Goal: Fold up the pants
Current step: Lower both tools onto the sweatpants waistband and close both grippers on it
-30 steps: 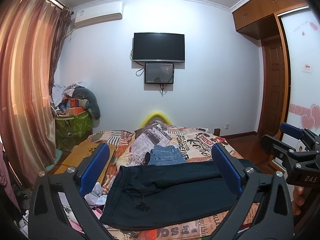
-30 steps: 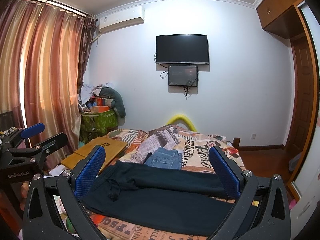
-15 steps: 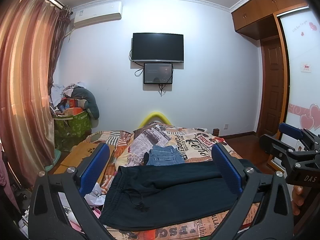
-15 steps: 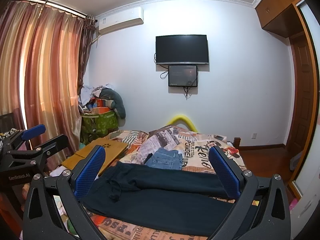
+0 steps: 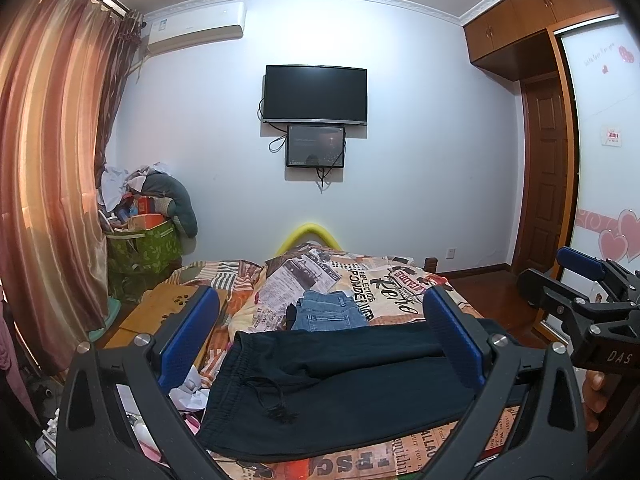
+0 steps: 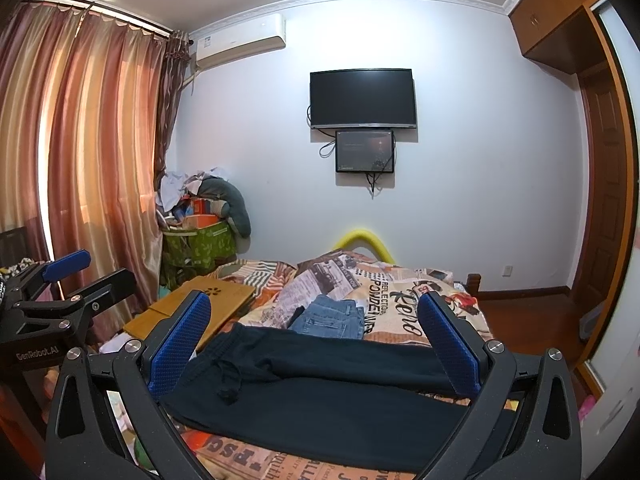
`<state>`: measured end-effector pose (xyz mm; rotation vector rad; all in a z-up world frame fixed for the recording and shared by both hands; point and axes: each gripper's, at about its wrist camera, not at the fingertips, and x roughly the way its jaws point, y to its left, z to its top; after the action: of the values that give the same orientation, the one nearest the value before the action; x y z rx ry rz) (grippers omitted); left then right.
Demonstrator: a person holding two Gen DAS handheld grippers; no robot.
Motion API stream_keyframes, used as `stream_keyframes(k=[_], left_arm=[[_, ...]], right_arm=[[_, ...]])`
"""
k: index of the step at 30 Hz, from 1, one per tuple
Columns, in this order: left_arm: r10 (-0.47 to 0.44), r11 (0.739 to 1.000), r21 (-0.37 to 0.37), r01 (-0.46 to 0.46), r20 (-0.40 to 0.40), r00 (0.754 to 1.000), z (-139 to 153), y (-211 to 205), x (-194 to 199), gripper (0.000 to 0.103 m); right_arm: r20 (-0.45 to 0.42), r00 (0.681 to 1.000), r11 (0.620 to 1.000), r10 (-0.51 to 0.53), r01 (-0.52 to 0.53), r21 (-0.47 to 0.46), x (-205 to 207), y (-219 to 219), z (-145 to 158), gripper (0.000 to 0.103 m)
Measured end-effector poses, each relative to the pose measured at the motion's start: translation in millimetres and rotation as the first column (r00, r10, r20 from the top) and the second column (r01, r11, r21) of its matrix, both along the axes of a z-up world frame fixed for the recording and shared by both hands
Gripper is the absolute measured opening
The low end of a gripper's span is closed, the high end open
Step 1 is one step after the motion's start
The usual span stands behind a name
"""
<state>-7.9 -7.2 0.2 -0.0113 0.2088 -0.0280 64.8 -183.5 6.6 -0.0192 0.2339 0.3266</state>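
Bedroom w/ pale walls, black TV point(image 5: 315, 94) mounted up high & a smaller screen point(image 5: 315, 146) right under it. AC unit point(image 5: 196, 28) near the ceiling, orange-striped curtains point(image 6: 80, 152) glowing w/ daylight, wood wardrobe point(image 5: 524, 36) + door point(image 5: 546, 176) at the other side.

A home bedroom. A bed point(image 5: 400, 280) with a newspaper-print cover fills the lower middle. At 12 o'clock a dark television point(image 5: 315, 94) hangs on the white wall over a smaller screen point(image 5: 315, 146). An air conditioner point(image 5: 196, 28) sits at 11 o'clock, striped curtains point(image 5: 48, 180) at 9, a green basket heaped with clothes point(image 5: 144, 246) at 10, and wooden wardrobe cabinets point(image 5: 532, 20) and a door point(image 5: 544, 176) at 2 to 3.
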Motion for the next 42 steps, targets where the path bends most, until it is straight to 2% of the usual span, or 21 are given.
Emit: stream_keyframes(k=[15,23,29,32,35,38,42], left_arm=[[-0.014,1.000,0.000,0.014,-0.017,1.000,-1.8,1.3,8.7,0.103],[-0.029,0.999,0.011,0.030,-0.059,0.998,-12.0,5.9,38.6,0.103],[-0.003,1.000,0.011,0.004,-0.095,0.996,-26.0,15.2,81.1,0.103],[-0.011,1.000,-0.001,0.011,-0.136,0.991,-35.4,24.7,113.1,0.103],[0.014,1.000,0.019,-0.011,-0.168,0.986,-46.0,33.8,147.9,0.103],[0.030,0.999,0.033,-0.023,-0.219,0.975,-59.9,45.0,187.5,0.103],[0.018,1.000,0.010,-0.016,-0.316,0.949,-81.1,65.8,241.7,0.103]], right_arm=[[-0.018,1.000,1.000,-0.012,0.012,0.001,5.5,-0.4,-5.6,0.103],[-0.061,0.997,0.999,-0.053,0.052,-0.015,26.3,-5.9,-19.4,0.103],[-0.132,0.988,0.996,-0.082,0.077,-0.040,63.8,-20.8,-35.4,0.103],[-0.174,0.980,0.995,-0.094,0.086,-0.052,84.0,-29.5,-44.5,0.103],[-0.209,0.969,0.990,-0.131,0.117,-0.078,109.4,-40.1,-54.4,0.103],[-0.253,0.955,0.986,-0.156,0.136,-0.096,139.3,-53.6,-68.1,0.103],[-0.318,0.932,0.984,-0.171,0.143,-0.109,171.7,-68.3,-81.9,0.103]])
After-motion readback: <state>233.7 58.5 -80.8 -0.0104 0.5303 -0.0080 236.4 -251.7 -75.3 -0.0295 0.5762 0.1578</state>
